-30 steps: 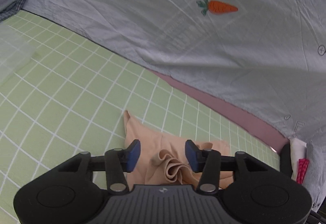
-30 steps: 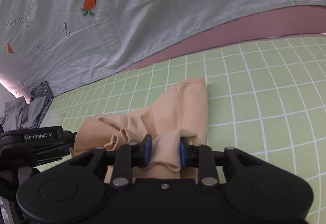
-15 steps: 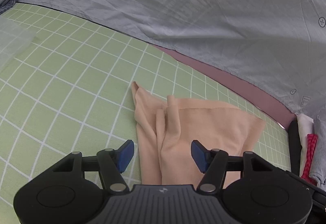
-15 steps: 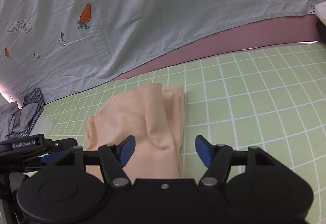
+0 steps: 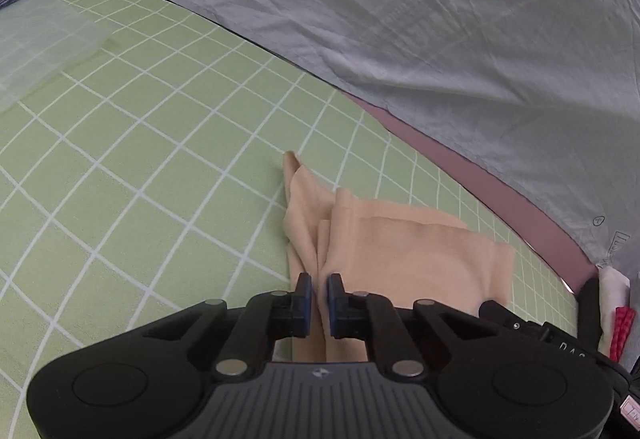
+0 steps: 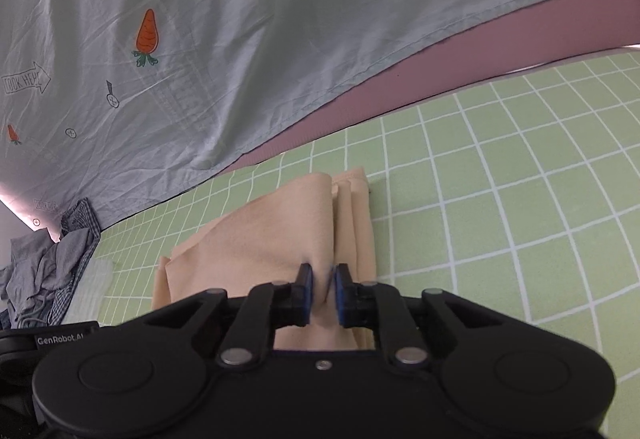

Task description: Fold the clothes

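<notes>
**Both grippers pinching the peach garment on the green grid mat**

Biggest thing here is the pale grey sheet (image 6: 248, 39), printed with orange carrots (image 6: 146, 31) and little doodles, draped behind the green grid mat (image 6: 500, 207). There's an arrow on it that reads "LOOK HERE" (image 6: 25, 79), and more of the same lettering is cut off at the top right corner. A strip of mauve bedding (image 6: 500, 51) shows between the sheet's hem and the mat.

The peach garment (image 6: 280, 227) lies on the mat near its far edge, bunched into lengthwise folds. Its long axis runs from the grippers away toward the sheet, with the far end stopping just short of the mauve strip.

Left of the garment, at the mat's edge, is a heap of grey checked clothes (image 6: 52, 263).

The right hand-held gripper (image 6: 321, 289) is clenched on a ridge of the peach fabric at its near end. The left hand-held gripper (image 5: 318, 297) is likewise clamped on a fold at the near end, blue pads almost meeting. In the right wrist view the left one's body reads "GenRobot.AI" (image 6: 60, 339).
</notes>
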`<state>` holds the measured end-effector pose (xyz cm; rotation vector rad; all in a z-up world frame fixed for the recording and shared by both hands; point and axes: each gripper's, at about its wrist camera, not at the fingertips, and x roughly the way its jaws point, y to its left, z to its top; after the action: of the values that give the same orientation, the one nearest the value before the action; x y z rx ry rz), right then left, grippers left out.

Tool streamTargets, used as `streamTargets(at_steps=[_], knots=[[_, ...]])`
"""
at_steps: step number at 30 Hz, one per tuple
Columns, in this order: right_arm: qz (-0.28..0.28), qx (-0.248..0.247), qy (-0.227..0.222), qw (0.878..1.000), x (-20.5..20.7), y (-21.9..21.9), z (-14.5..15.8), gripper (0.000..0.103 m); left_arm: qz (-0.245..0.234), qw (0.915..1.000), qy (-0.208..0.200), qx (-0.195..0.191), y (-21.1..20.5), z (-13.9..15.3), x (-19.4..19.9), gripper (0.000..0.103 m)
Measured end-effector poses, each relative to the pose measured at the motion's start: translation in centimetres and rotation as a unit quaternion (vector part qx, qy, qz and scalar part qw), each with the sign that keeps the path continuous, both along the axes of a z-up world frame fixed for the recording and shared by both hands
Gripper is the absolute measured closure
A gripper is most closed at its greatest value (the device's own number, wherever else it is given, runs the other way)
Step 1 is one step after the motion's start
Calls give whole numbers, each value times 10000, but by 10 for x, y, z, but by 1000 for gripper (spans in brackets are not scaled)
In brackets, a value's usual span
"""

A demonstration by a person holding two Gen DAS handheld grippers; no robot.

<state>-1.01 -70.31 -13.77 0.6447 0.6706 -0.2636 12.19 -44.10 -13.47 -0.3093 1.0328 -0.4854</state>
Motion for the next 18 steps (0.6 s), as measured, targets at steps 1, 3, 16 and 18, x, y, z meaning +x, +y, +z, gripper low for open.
streamTargets(at_steps=[1,3,16,18], knots=[[12,-117,60,9999,2,3,2,74,24,10000,-3,-30,3,1,0,77],[-31,-274,164,9995,3,6,7,57,58,9999,11,-102,8,2,-1,63],[-281,500,132,9983,-17,12,-6,35,-482,9980,260,-315,-6,9,-26,79],[-295,572,123,9979,-18,17,-6,46,-599,9972,254,-370,-8,15,-31,87]])
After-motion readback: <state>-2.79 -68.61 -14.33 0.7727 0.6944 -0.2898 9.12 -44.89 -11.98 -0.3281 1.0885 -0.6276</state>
